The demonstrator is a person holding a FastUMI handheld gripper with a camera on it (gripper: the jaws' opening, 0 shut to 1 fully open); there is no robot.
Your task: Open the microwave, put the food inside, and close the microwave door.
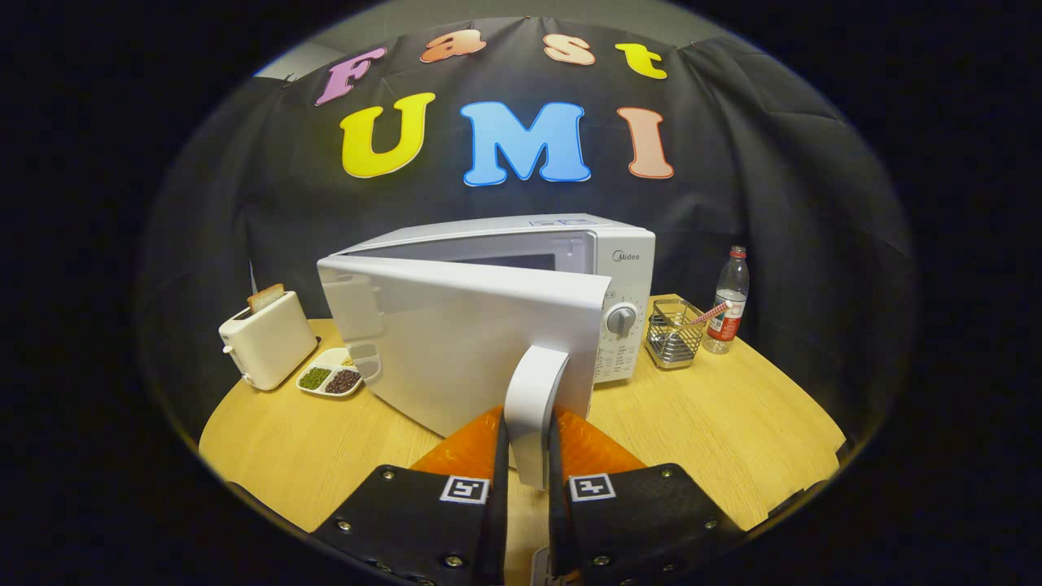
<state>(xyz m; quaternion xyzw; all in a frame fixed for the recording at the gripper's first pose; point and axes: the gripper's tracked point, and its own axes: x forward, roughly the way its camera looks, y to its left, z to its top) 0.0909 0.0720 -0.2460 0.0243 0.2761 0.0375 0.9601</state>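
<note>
Microwave (619,268) door (464,342) stands partly open, its handle (533,407) at twelve o'clock between my fingers. My gripper (527,456) is clamped on that handle. Toaster (264,346) sits at ten o'clock

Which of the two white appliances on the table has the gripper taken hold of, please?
The microwave: the gripper is shut on its door handle. The toaster stands apart beside it.
</note>
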